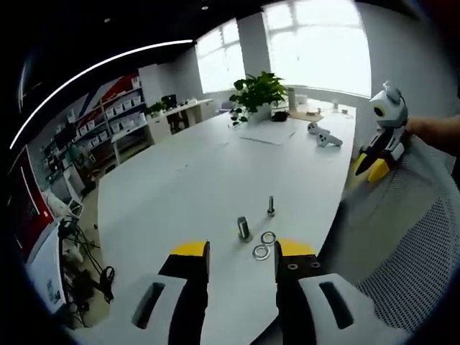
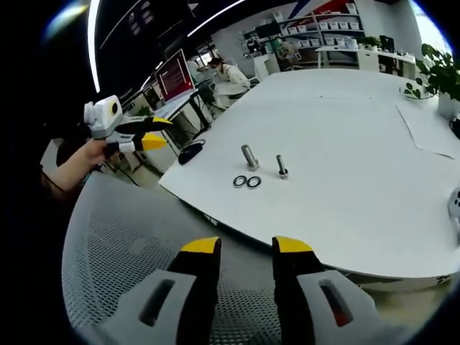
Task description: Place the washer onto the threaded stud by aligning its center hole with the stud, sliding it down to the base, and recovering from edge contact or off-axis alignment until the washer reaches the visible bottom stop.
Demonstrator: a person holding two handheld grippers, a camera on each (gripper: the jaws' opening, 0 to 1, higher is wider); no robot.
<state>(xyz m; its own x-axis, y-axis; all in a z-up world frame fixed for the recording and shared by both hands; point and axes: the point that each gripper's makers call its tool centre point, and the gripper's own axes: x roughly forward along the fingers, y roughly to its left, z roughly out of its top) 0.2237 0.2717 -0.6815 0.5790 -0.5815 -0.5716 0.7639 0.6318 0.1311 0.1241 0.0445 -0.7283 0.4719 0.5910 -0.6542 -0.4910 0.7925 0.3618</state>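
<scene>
With my left claw released just below the two washers at lower centre, I should nip one rim squarely, while my right claw waits open.

An office: a long white worktop runs toward bright windows at upper right, wall shelves of boxes stand at left, and a leafy green potted plant sits at the far end.

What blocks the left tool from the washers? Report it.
Nothing visible does. The two washers lie on the bare white table just ahead of the open left tool, with the stud and a bolt standing beyond them.
</scene>
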